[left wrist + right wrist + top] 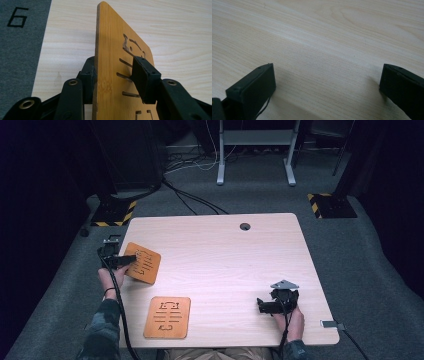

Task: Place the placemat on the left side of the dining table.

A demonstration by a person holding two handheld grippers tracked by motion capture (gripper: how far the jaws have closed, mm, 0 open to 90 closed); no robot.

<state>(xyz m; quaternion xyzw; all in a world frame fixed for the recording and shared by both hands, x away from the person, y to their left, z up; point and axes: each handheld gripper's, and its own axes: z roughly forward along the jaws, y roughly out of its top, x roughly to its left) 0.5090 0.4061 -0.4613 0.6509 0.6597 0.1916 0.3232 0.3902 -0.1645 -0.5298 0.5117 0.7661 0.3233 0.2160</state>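
Bamboo board (143, 262), thin and flat with slots cut through it, sat between the jaws of the left gripper (131, 259) near the table's (225, 250) left edge. In the left gripper view one pad stood just off the slotted face (110, 75), so I judged the jaws parted, not clamped, with the board loose between them. It looked stiff and light, with a smooth face that could slip. Best hold: pinch across the thickness near an edge, off the cutouts. A second slotted board (168, 317) lay flat near the front edge, apart from the first. The right gripper (261, 306) rested low at the front right, jaws wide apart over bare wood, holding nothing. The middle and back of the table were open room. Only the left edge was close: the board could slide off onto the carpet.
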